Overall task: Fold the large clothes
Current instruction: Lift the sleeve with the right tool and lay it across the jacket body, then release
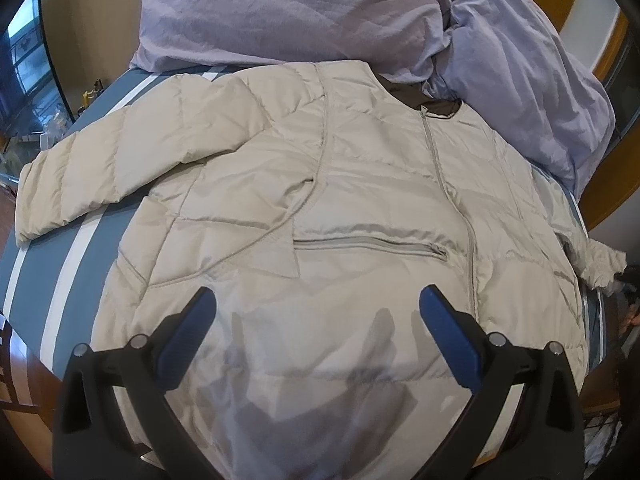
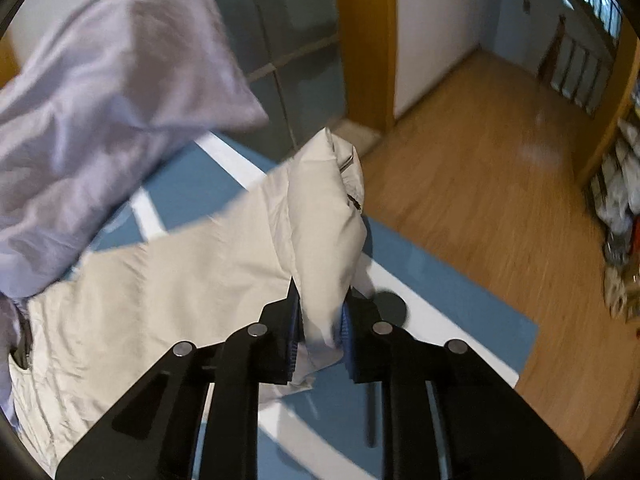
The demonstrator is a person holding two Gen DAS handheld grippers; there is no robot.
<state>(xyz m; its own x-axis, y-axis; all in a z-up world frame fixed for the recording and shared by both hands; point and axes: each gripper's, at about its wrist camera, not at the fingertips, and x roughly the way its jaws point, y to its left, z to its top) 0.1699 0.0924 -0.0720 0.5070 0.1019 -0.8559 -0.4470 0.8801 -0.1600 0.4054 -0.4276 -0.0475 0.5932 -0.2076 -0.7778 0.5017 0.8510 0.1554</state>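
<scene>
A cream puffer jacket (image 1: 340, 200) lies face up on the blue and white striped bed (image 1: 52, 264), zipped, collar at the far side. Its left sleeve (image 1: 100, 168) lies spread out to the left. My left gripper (image 1: 318, 304) is open and empty, hovering over the jacket's lower front. My right gripper (image 2: 320, 320) is shut on the jacket's right sleeve (image 2: 324, 216), near the cuff, and holds it raised above the bed's edge. The rest of the jacket (image 2: 140, 300) trails off to the left in the right wrist view.
Lilac pillows (image 1: 280, 12) and a lilac duvet (image 1: 528, 80) are piled at the far side of the bed; one pillow (image 2: 100, 100) shows in the right wrist view. Wooden floor (image 2: 500, 180) lies beyond the bed's right edge, with clutter (image 2: 624, 208) by the wall.
</scene>
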